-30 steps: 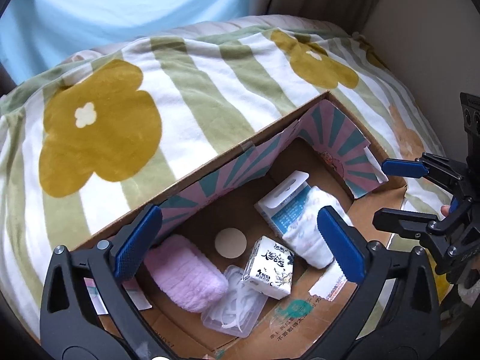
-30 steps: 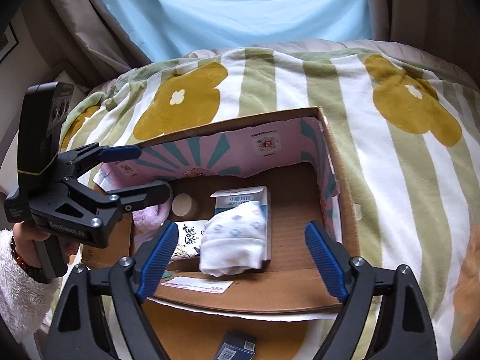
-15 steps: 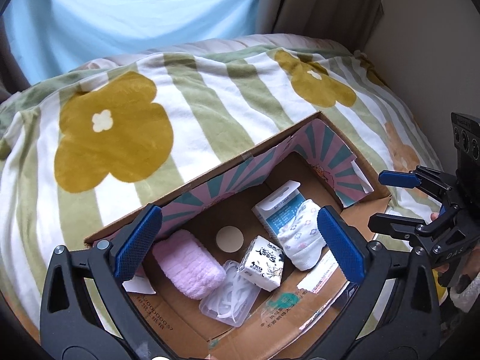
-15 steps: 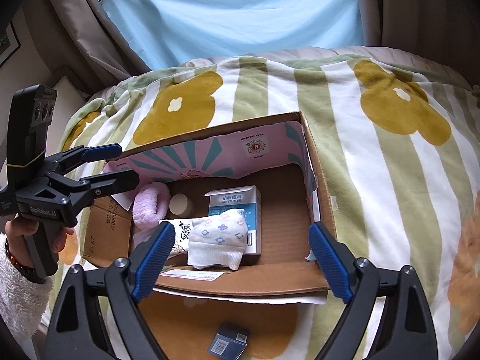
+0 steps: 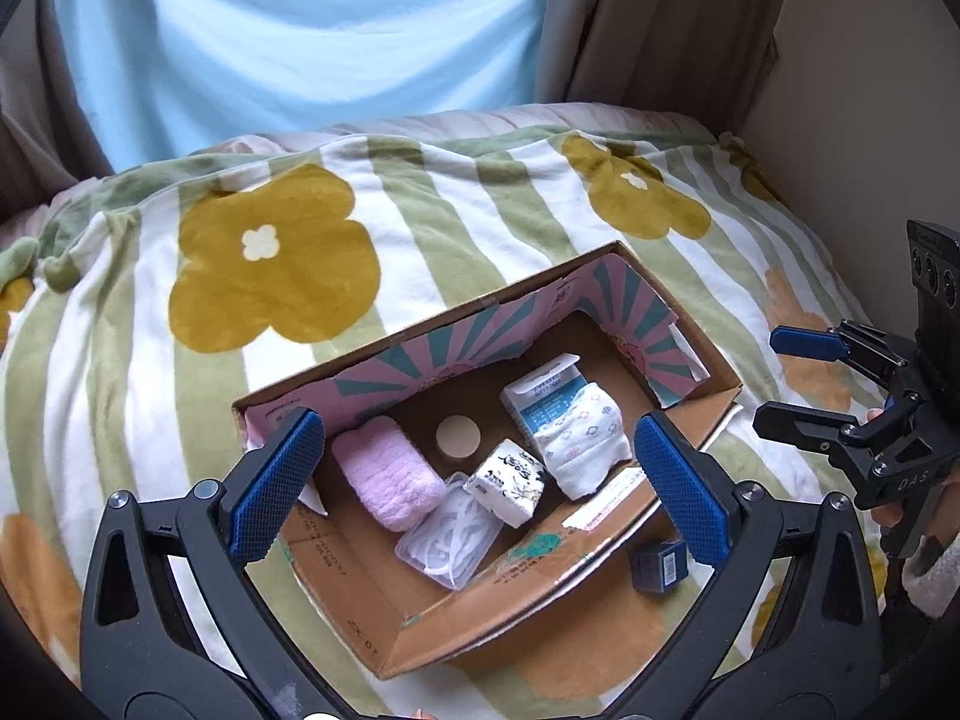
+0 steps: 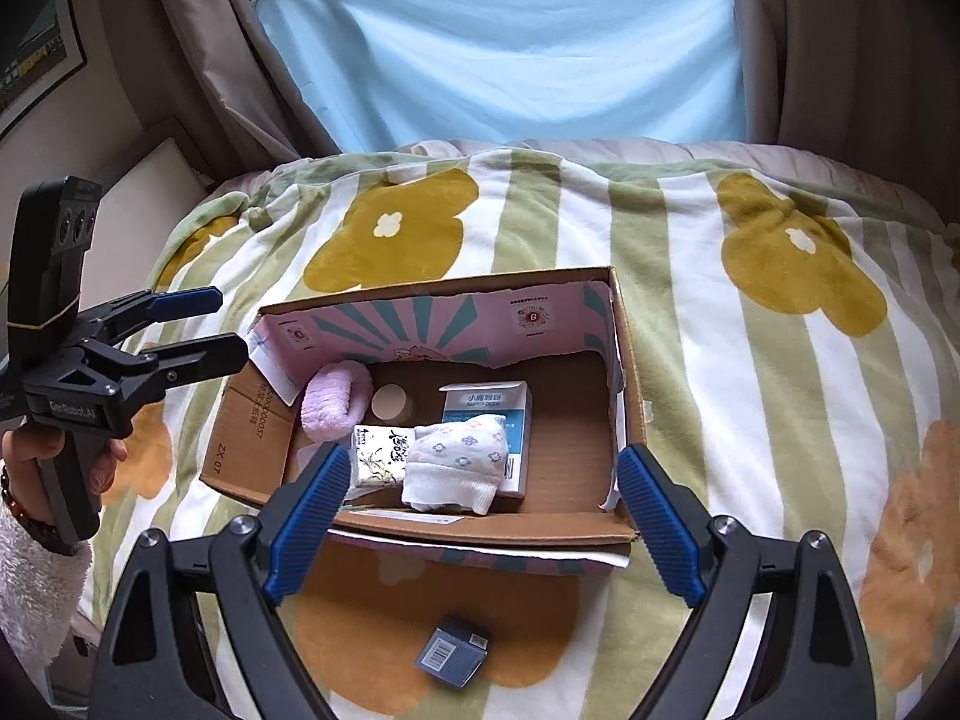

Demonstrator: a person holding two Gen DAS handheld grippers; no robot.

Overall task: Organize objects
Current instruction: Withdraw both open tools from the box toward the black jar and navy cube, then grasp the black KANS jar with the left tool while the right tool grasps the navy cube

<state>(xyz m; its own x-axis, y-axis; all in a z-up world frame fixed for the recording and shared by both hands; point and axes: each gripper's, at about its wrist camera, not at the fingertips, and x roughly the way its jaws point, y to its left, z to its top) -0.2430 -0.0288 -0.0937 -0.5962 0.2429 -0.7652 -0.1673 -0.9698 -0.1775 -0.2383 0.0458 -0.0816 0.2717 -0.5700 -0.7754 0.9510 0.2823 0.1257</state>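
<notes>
An open cardboard box (image 5: pixel 360 612) (image 6: pixel 621 384) lies on the bed. Inside are a pink fluffy roll (image 5: pixel 387 474) (image 6: pixel 330 399), a round beige lid (image 5: pixel 459 436) (image 6: pixel 389 402), a tissue pack (image 5: pixel 507 480) (image 6: pixel 384 456), a clear plastic case (image 5: pixel 450 540), a blue-white carton (image 5: pixel 546 399) (image 6: pixel 489 405) and a white flowered sock (image 5: pixel 582 447) (image 6: pixel 456 462) lying on the carton. A small dark blue box (image 5: pixel 659 564) (image 6: pixel 453 651) lies on the blanket outside the box's near wall. My left gripper (image 5: pixel 474 489) (image 6: pixel 204 330) and right gripper (image 6: pixel 480 531) (image 5: pixel 786 378) are open and empty, above and back from the box.
The bed is covered by a green-striped blanket with yellow flowers (image 5: pixel 270 264) (image 6: pixel 792 252). A light blue curtain (image 6: pixel 498 42) and beige drapes hang behind the bed. A wall (image 5: pixel 870 90) stands on the right in the left wrist view.
Both grippers have drawn back and up from the box, so it looks smaller. The small dark blue box has come into the left view. Nothing in the box moved.
</notes>
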